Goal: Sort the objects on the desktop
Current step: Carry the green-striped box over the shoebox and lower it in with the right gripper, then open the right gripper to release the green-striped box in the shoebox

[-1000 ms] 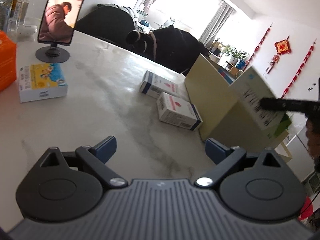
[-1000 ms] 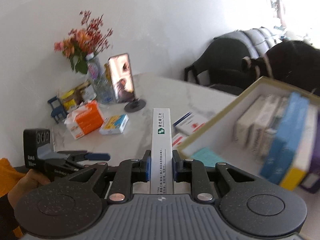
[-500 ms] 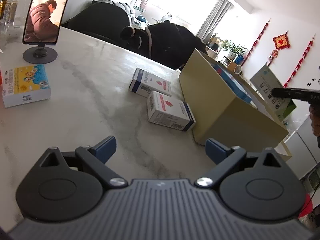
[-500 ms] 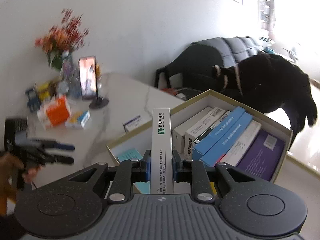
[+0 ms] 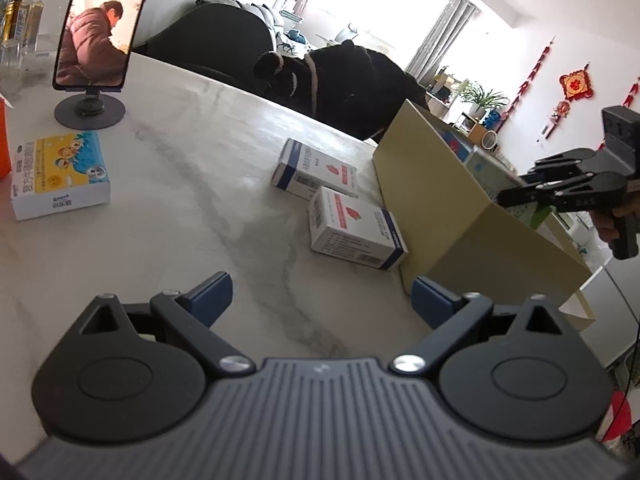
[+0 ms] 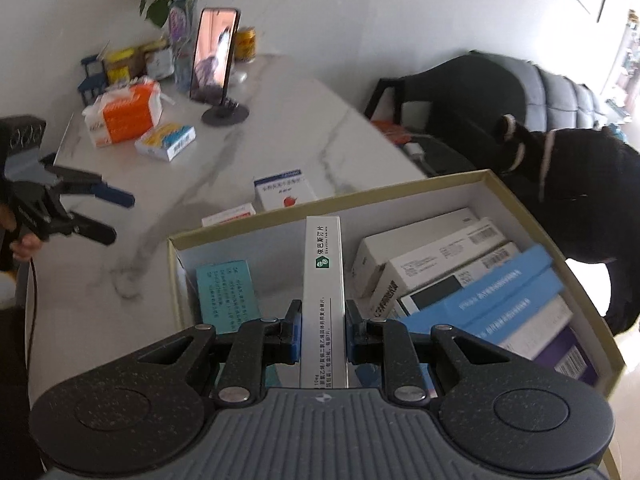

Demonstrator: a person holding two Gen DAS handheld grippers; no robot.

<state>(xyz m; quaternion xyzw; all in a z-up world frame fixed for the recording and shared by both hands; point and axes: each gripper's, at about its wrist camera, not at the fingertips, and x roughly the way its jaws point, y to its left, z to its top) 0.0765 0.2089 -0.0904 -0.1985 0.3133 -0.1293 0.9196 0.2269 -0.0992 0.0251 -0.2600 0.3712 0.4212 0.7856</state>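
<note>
White marble table [image 5: 180, 184] carries tan storage box [image 5: 448, 216], two red-marked cartons [image 5: 352, 224] (beside box), phone stand [image 5: 90, 110].

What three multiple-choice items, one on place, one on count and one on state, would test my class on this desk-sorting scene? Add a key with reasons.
1. Where is the slim white box?
A. Lying beside the phone stand
B. Clamped in the right gripper above the open storage box
C. Under the tissue pack

2. How many white boxes with a red mark lie on the table just outside the storage box?
A. Two
B. Four
C. None

3. What state is the left gripper in?
A. Shut on a box
B. Shut on nothing
C. Open, holding nothing

Key: B, its fingers press both sides of the box over the opening; A, the left wrist view shows two side by side; C, the fingers stand wide apart over bare table.
</note>
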